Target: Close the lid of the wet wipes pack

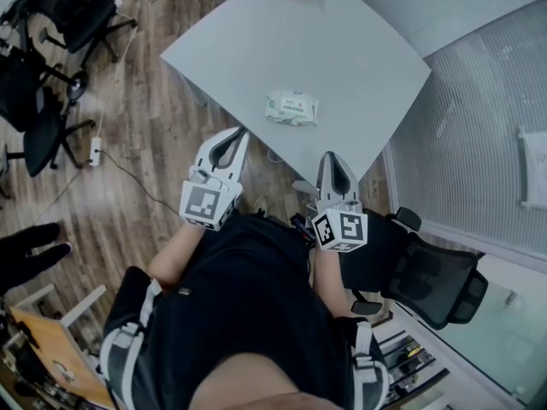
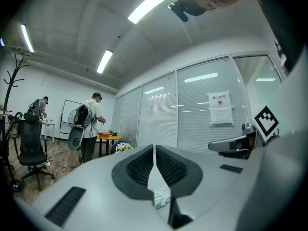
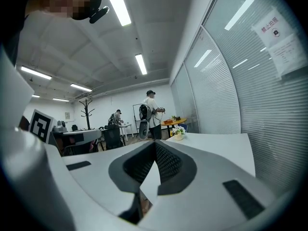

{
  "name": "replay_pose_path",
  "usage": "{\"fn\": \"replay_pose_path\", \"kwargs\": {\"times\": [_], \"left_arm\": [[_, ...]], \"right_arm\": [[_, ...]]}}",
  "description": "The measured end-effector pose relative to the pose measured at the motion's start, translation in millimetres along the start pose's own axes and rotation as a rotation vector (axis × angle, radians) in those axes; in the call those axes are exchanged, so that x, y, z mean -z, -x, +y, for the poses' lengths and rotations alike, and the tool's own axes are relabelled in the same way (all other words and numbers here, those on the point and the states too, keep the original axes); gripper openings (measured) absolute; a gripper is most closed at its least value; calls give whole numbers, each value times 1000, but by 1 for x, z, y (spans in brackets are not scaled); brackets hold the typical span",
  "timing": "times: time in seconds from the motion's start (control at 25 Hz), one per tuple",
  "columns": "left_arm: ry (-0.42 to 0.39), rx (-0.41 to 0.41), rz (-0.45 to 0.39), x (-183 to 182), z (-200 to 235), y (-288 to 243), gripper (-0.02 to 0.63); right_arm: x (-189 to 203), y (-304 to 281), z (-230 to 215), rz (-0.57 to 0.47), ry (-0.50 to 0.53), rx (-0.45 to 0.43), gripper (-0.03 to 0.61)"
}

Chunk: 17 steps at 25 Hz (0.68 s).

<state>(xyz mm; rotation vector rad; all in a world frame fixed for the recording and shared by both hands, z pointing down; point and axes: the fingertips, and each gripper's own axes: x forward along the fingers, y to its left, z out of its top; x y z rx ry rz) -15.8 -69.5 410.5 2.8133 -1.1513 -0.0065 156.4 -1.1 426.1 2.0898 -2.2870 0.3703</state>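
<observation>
Distance is the main thing in the head view. The wet wipes pack (image 1: 291,108) lies flat on the grey table (image 1: 342,49), towards its near corner and well apart from both of your tools. It is too small there to tell whether its lid is up or down. That fits either a flap waiting to be pressed or one already snapped shut with you standing back. A flap like this probably takes a flat push from joined tips better than a pinch. You hold the left gripper (image 1: 240,133) and right gripper (image 1: 330,157) close to your body, short of the table edge, side by side, both pointing forward at the pack.

In the left gripper view the jaws are pressed together at the tips with nothing between them. The pack (image 2: 161,197) shows far beyond, low through the gap.

In the right gripper view the jaws also meet tip to tip and are empty, with only tabletop beyond.
</observation>
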Motion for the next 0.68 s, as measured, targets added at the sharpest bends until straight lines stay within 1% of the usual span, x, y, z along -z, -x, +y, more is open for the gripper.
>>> {"fn": "replay_pose_path", "kwargs": {"times": [0.52,0.68], "left_arm": [[8,-8,8,2,3,5,35],[-3,-4,11,3,3,4,35]], "right_arm": [[3,-3,9,9,10,-11,21],[4,-5,10,8,3,-11,21]]}}
